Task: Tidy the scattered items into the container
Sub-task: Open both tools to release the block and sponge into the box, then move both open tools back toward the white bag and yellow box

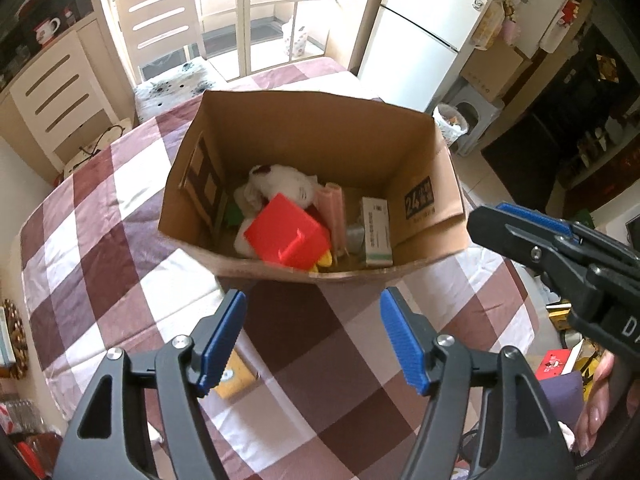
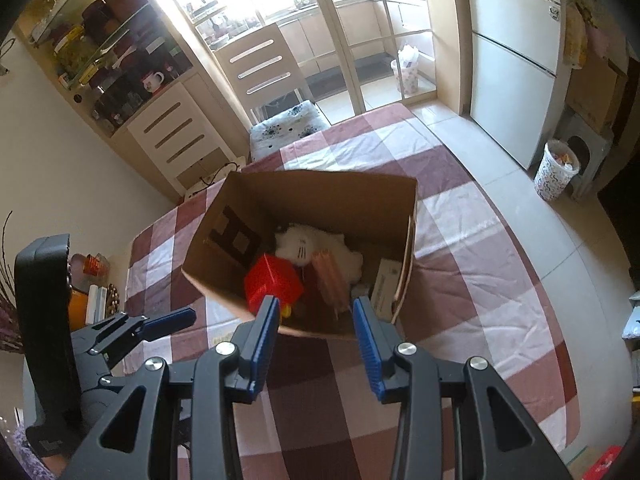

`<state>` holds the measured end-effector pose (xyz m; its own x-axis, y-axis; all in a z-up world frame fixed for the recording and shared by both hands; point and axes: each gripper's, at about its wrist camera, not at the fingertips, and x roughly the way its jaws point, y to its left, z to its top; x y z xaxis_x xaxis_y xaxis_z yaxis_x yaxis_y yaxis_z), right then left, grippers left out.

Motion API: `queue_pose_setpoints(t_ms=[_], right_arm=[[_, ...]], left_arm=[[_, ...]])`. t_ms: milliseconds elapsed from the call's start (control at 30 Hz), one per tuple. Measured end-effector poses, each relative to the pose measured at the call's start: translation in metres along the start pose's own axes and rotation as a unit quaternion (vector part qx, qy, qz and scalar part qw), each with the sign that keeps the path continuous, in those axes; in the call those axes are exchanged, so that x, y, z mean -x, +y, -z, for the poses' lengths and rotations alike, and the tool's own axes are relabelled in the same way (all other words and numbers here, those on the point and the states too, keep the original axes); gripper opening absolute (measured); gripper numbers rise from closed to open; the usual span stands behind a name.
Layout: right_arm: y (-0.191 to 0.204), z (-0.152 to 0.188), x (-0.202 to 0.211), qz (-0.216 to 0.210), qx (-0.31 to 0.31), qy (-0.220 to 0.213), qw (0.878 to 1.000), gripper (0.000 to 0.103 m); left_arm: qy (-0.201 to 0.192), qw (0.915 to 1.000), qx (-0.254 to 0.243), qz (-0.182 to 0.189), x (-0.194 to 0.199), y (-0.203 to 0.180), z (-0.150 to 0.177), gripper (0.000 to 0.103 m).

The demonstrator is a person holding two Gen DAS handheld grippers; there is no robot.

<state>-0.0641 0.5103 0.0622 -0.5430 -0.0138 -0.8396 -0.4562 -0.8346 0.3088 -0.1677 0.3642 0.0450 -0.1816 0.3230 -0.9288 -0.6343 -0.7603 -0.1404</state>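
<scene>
Cardboard box (image 1: 312, 136), open-topped, in the middle of the left-wrist frame, standing on the checked tablecloth (image 1: 120, 240); in the right-wrist frame, same box (image 2: 304, 200) just below centre. Inside, in a loose heap: red block (image 1: 288, 236) at front centre, leaning on a white plush toy (image 1: 280, 184) behind it; pink ribbed piece (image 1: 334, 212) just right of the block; white and green carton (image 1: 376, 232) upright against the right wall; something yellow (image 1: 324, 262) peeking from under the block, too hidden to tell what. Dark printed flap (image 1: 206, 180) against the inner left wall.

Left gripper (image 1: 314, 338) at bottom centre of its own frame, above bare cloth on the near side of the box; jaws about half open, blue pads (image 1: 224, 336) well apart, nothing between them. Small yellow packet (image 1: 234, 378) on the cloth behind the left pad, partly hidden.

Right gripper (image 2: 316, 340) at lower centre of its frame, tips overlapping the near box rim in the picture; jaws parted narrowly, gripping nothing. Seen from the left wrist, same gripper (image 1: 520, 224) entering from the right edge, with fingers of a hand (image 1: 596, 392) at lower right.

White fridge (image 1: 432, 28) at upper right, slatted chair (image 1: 160, 20) at upper left, patterned bin (image 2: 556, 170) on the floor at right.
</scene>
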Motion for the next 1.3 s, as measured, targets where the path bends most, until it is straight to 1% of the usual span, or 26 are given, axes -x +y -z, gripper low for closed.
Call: queue_pose_setpoints(t_ms=[267,533,667,767,1033,1200,1300], right_arm=[[0.002,0.030,0.007,0.001,0.005,0.015,1.000,0.039],[0.013,0.061,0.016,0.004,0.016,0.025,1.000,0.039],[0.022,0.081,0.017,0.000,0.026,0.037,0.999,0.039],[0.031,0.094,0.015,-0.001,0.036,0.047,0.998,0.039],[0.054,0.125,0.005,-0.020,0.059,0.080,0.995,0.039],[0.075,0.139,-0.002,-0.036,0.078,0.098,0.992,0.039],[0.088,0.147,-0.008,-0.043,0.092,0.108,0.989,0.039]], left_arm=[[-0.001,0.9999,0.009,-0.010,0.015,-0.003,0.026,0.071],[0.002,0.9995,0.026,-0.017,0.027,0.002,0.063,0.072],[0.004,0.9990,0.038,-0.024,0.033,0.007,0.082,0.072],[0.006,0.9982,0.053,-0.028,0.037,0.014,0.099,0.072],[0.017,0.9943,0.098,-0.037,0.045,0.038,0.142,0.072],[0.018,0.9898,0.133,-0.046,0.052,0.057,0.170,0.072],[0.018,0.9857,0.159,-0.053,0.057,0.071,0.188,0.072]])
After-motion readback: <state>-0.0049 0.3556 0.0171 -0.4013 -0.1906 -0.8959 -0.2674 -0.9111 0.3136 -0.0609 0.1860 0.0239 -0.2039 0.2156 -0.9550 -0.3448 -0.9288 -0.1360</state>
